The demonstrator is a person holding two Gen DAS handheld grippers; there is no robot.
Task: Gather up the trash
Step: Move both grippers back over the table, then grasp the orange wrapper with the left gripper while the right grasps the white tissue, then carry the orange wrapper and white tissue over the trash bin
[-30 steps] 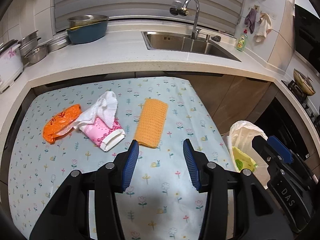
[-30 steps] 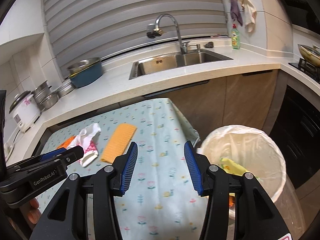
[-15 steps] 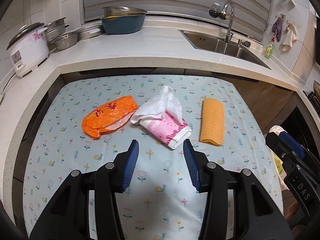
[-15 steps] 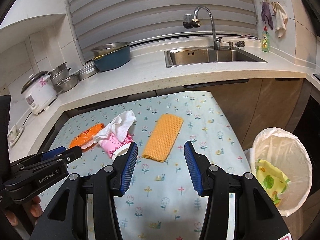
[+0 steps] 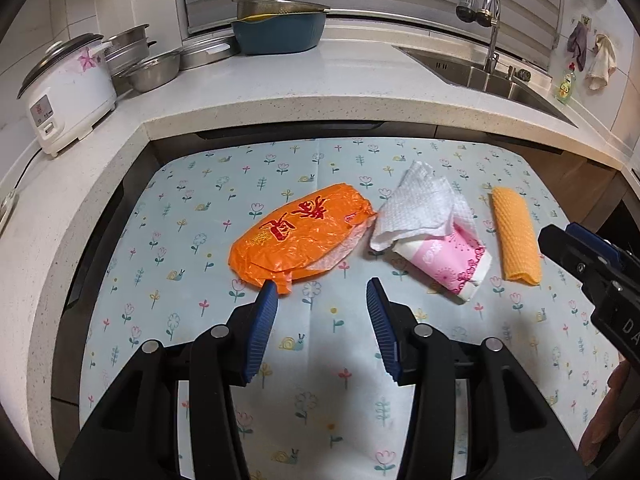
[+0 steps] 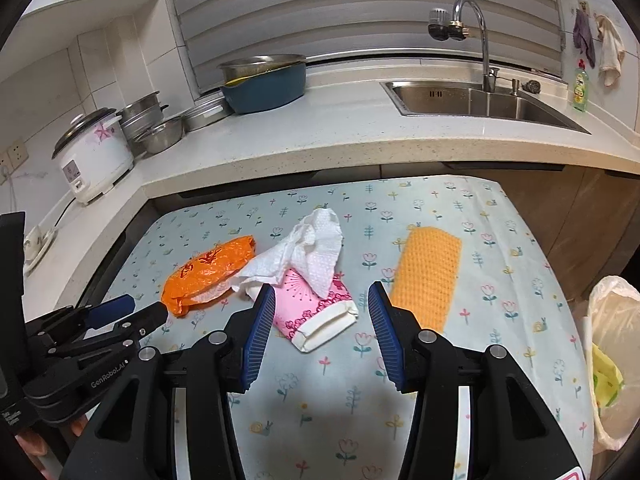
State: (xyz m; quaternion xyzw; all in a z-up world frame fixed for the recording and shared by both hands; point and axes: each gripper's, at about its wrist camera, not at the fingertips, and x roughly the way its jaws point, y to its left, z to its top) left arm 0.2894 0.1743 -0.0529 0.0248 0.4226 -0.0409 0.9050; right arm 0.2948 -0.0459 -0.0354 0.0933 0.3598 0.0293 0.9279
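1. Four loose items lie on the flower-print table cover (image 5: 168,264): orange plastic bag (image 5: 298,236), white paper towel (image 5: 420,208), pink tissue pack (image 5: 448,260), orange waffle cloth (image 5: 516,236).
2. Left wrist view: left gripper (image 5: 322,290) has its blue pads spread apart, nothing between them. Left pad tip sits just at the near corner of the orange plastic bag, at 6 o'clock of it; contact cannot be told.
3. Paper towel is crumpled, draped over the far end of the pink tissue pack and touching the bag's right end, at 3 o'clock of the bag.
4. Waffle cloth lies at 3 o'clock of the tissue pack, just beside it, not touching.
5. Right gripper (image 6: 322,294) also has its pads apart and empty; in its own view the pink tissue pack (image 6: 316,312) shows between the pads, lying on the cover beyond them.
6. White-lined trash bin (image 6: 612,320) at 3 o'clock off the table edge in the right wrist view, yellow-green scrap inside.
7. Right gripper tip also pokes into the left view at 3 o'clock.
8. Counter behind at 12 o'clock: rice cooker (image 5: 68,92), blue basin (image 5: 280,32), sink (image 6: 480,98).
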